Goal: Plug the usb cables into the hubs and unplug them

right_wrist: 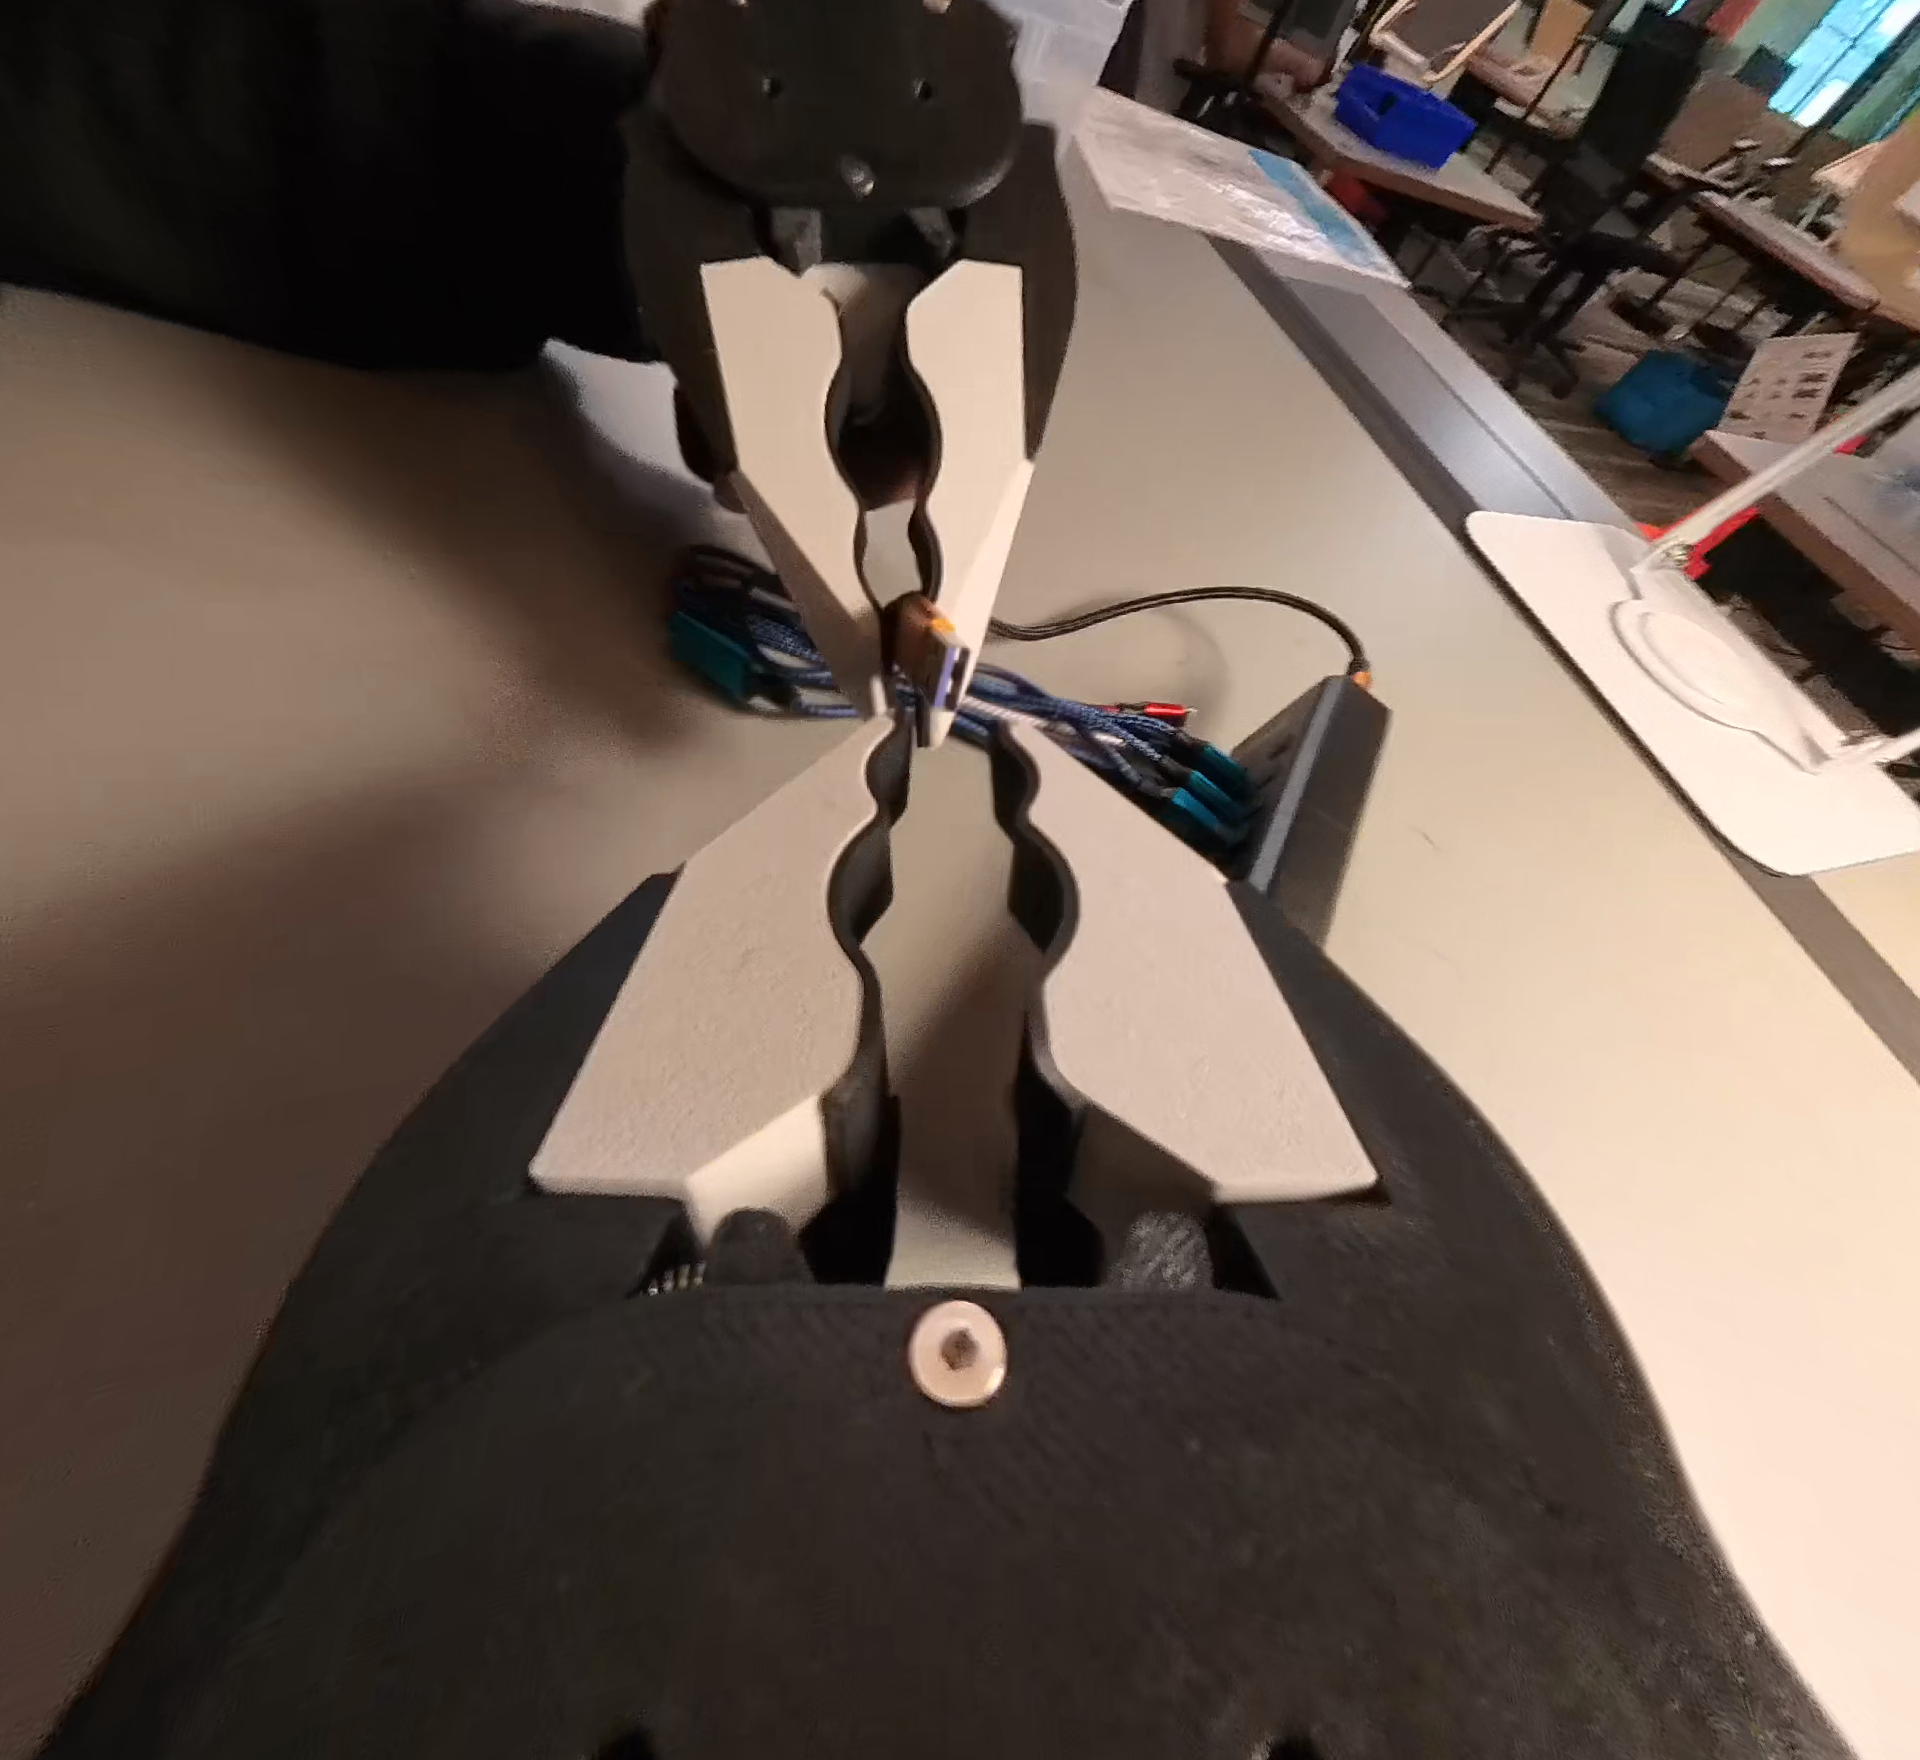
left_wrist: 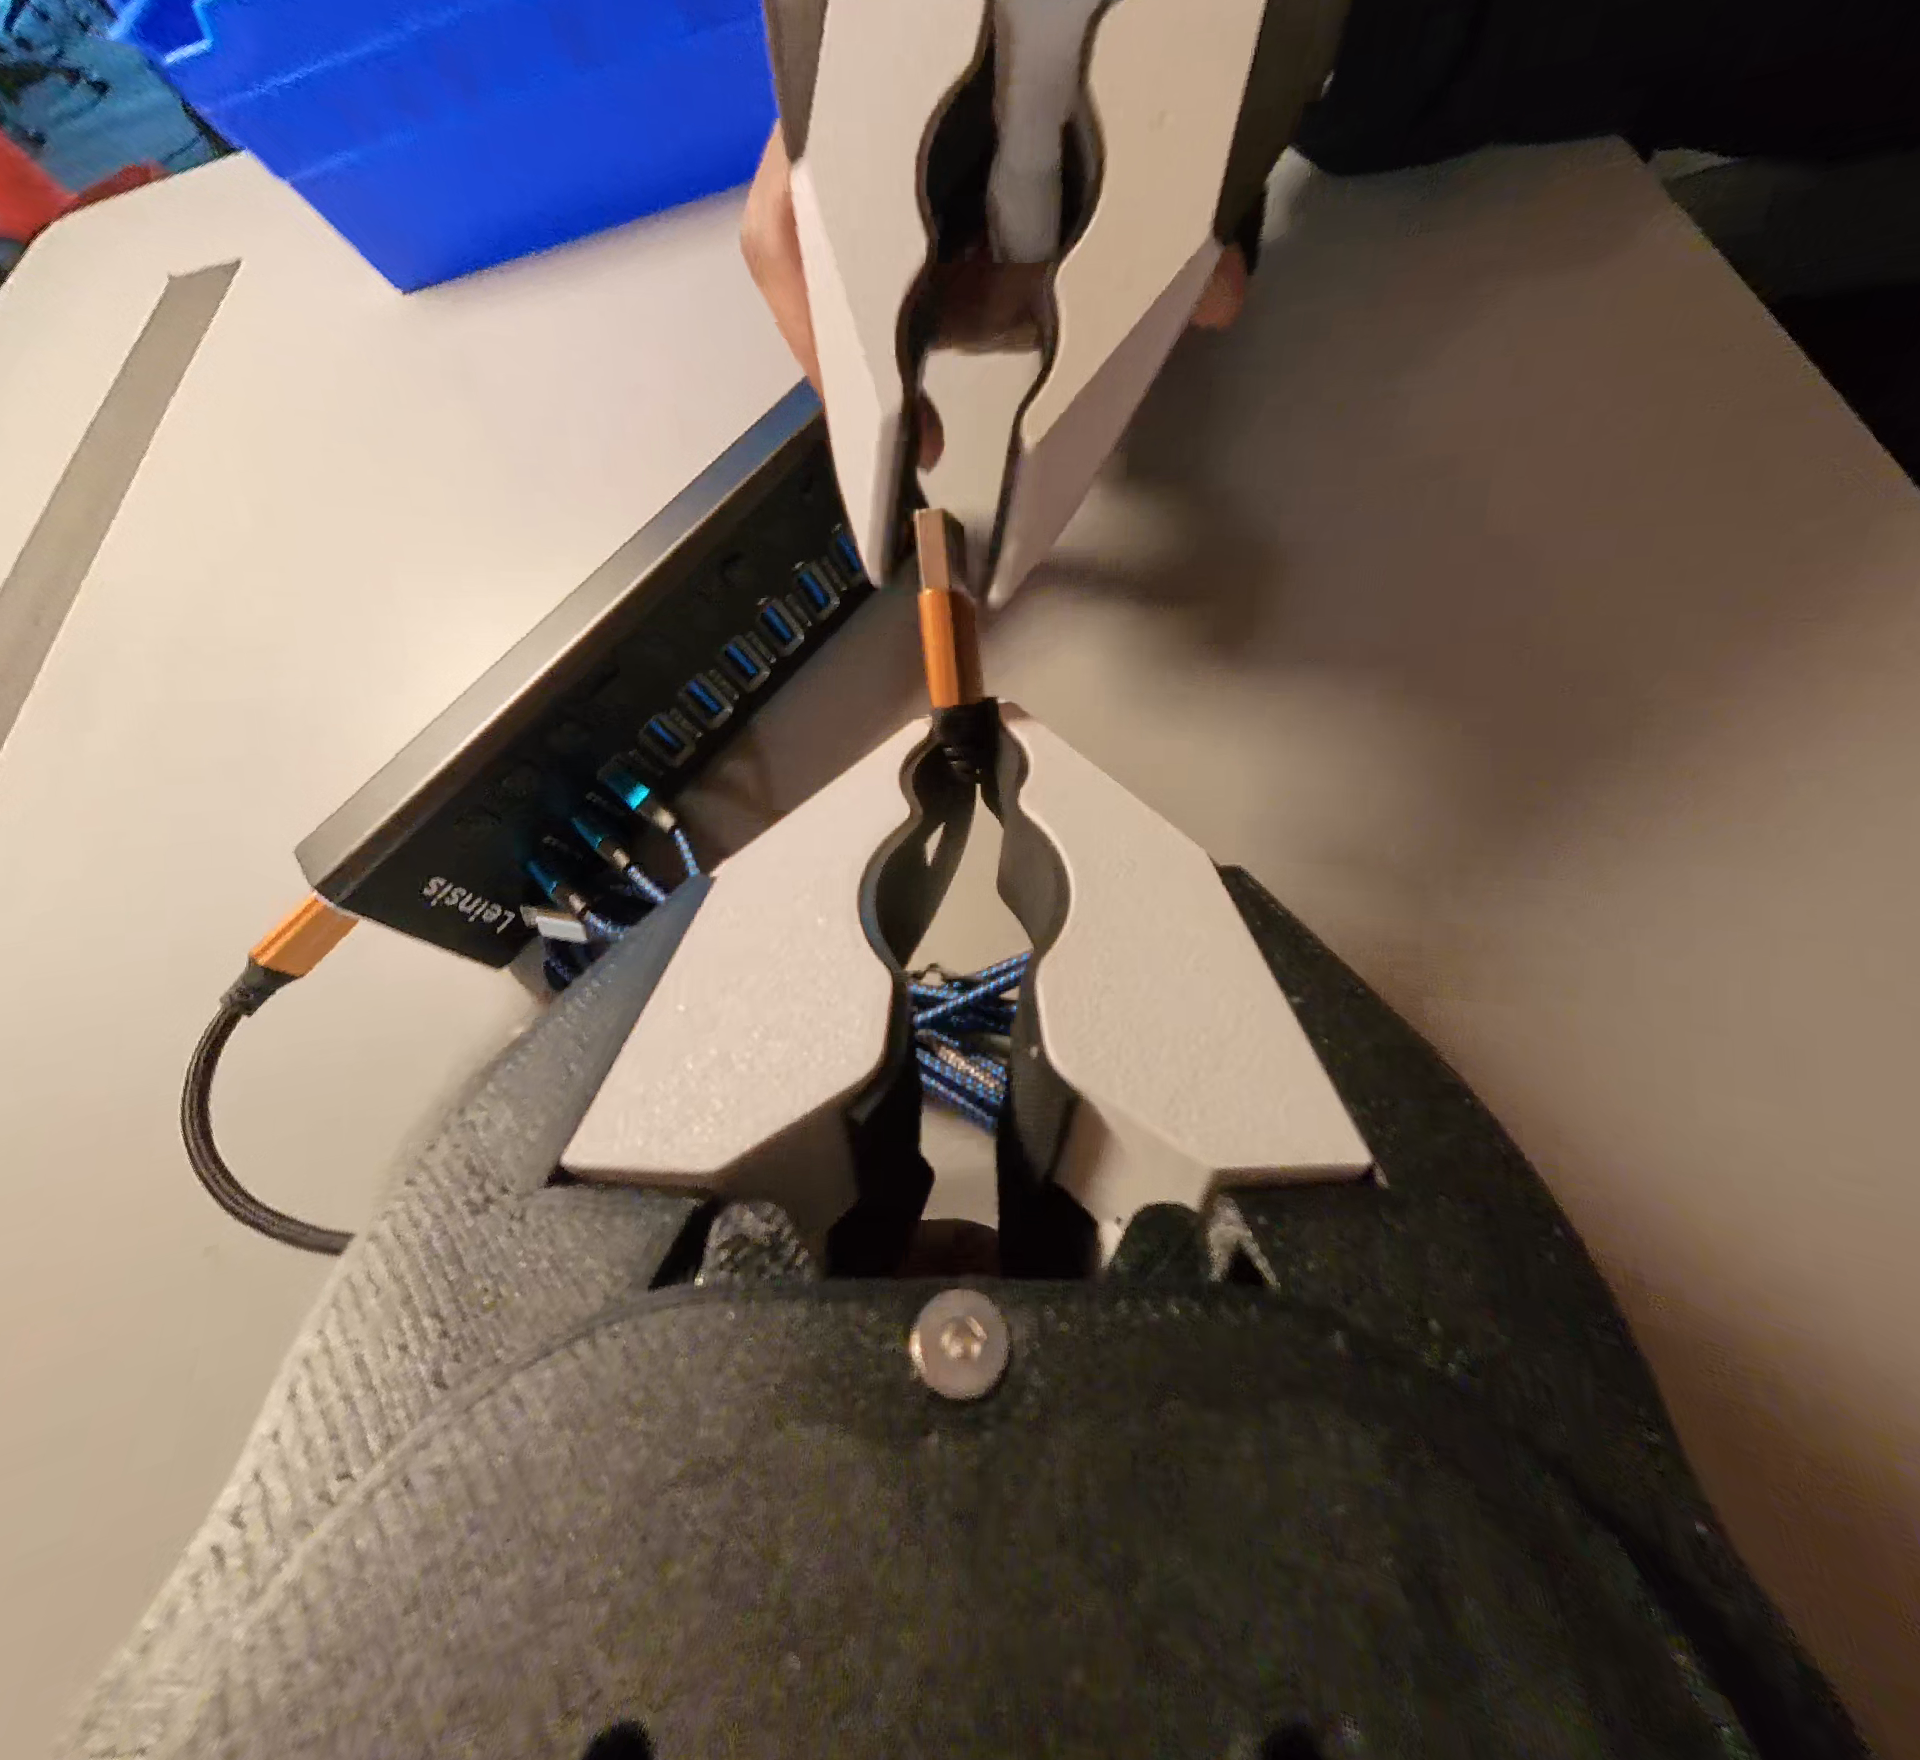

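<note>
My left gripper (left_wrist: 961, 728) is shut on the black collar behind an orange USB plug (left_wrist: 949, 645) and holds it above the table, metal tip pointing away. My right gripper (left_wrist: 940, 580) comes in from the far side with its jaws open on either side of that metal tip. In the right wrist view, my right gripper (right_wrist: 943, 740) is open just below the plug (right_wrist: 928, 645), which the left gripper (right_wrist: 912, 687) holds. The black and grey hub (left_wrist: 540, 723) lies to the left, with several free blue ports and several blue braided cables (left_wrist: 613, 843) plugged in. The hub (right_wrist: 1311, 801) also shows in the right wrist view.
A second orange plug (left_wrist: 303, 939) with a black cable sits in the hub's near end. A blue bin (left_wrist: 468, 48) stands at the table's far left. A white lamp base (right_wrist: 1704, 682) and a plastic bag (right_wrist: 1226, 183) lie near the table edge. A coil of blue cables (right_wrist: 727, 640) lies behind the grippers. The tips of both grippers are at nearly the same place.
</note>
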`<action>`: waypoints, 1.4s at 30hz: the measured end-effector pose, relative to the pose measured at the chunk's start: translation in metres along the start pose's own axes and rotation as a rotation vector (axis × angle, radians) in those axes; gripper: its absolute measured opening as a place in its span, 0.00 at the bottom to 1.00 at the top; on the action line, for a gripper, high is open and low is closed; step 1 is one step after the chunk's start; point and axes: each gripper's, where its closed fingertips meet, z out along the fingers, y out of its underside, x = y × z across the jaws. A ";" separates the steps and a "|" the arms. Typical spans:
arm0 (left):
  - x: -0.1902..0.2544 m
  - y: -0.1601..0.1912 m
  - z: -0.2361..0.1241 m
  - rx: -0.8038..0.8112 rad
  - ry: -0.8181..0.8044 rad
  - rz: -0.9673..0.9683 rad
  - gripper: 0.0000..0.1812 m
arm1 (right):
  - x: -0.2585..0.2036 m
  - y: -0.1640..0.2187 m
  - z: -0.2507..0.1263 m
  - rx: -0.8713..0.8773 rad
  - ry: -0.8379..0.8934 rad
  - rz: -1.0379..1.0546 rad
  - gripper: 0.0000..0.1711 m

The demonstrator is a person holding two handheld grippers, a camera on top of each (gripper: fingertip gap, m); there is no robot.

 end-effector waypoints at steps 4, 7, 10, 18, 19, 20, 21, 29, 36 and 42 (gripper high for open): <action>-0.010 0.006 -0.001 -0.047 -0.058 -0.077 0.04 | 0.024 -0.021 -0.022 0.124 0.114 0.046 0.17; -0.018 0.012 0.001 -0.105 -0.116 -0.123 0.04 | 0.047 -0.010 -0.032 0.075 0.227 0.114 0.21; -0.019 0.020 0.006 -0.180 -0.148 -0.135 0.04 | 0.065 0.020 -0.038 -0.065 0.315 0.184 0.29; -0.021 0.027 0.018 -0.313 -0.213 -0.163 0.04 | 0.053 0.071 -0.032 -0.283 0.221 0.376 0.39; -0.023 0.029 0.019 -0.328 -0.224 -0.168 0.04 | 0.053 0.078 -0.030 -0.315 0.231 0.384 0.37; -0.023 0.030 0.020 -0.338 -0.231 -0.176 0.04 | 0.054 0.084 -0.028 -0.344 0.242 0.389 0.34; -0.024 0.031 0.021 -0.345 -0.235 -0.188 0.04 | 0.053 0.088 -0.026 -0.360 0.240 0.389 0.31; -0.027 0.033 0.029 -0.366 -0.238 -0.252 0.04 | 0.053 0.088 -0.022 -0.356 0.244 0.392 0.17; -0.033 0.036 0.029 -0.402 -0.281 -0.311 0.04 | 0.052 0.079 -0.020 -0.317 0.249 0.400 0.16; -0.037 0.040 0.028 -0.425 -0.306 -0.264 0.04 | 0.049 0.061 -0.016 -0.245 0.237 0.396 0.16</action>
